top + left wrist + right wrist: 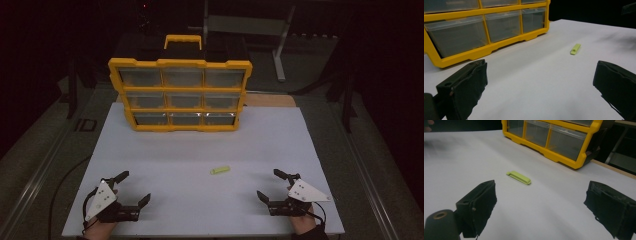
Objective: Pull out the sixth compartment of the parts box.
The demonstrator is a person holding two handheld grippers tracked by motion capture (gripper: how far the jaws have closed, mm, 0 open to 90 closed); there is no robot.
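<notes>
While the green clip (220, 170) lies between them untouched, the left gripper (131, 187) and right gripper (268, 184) stand spread wide.

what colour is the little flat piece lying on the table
Light yellow-green; the small flat piece shows best in the right gripper view.

Your left gripper (134, 186) sits low at the near left, jaws spread wide, nothing between them. Your right gripper (273, 184) mirrors it at the near right, jaws also wide apart and empty. Both point inward and forward, hands behind them at the bottom edge.
</notes>
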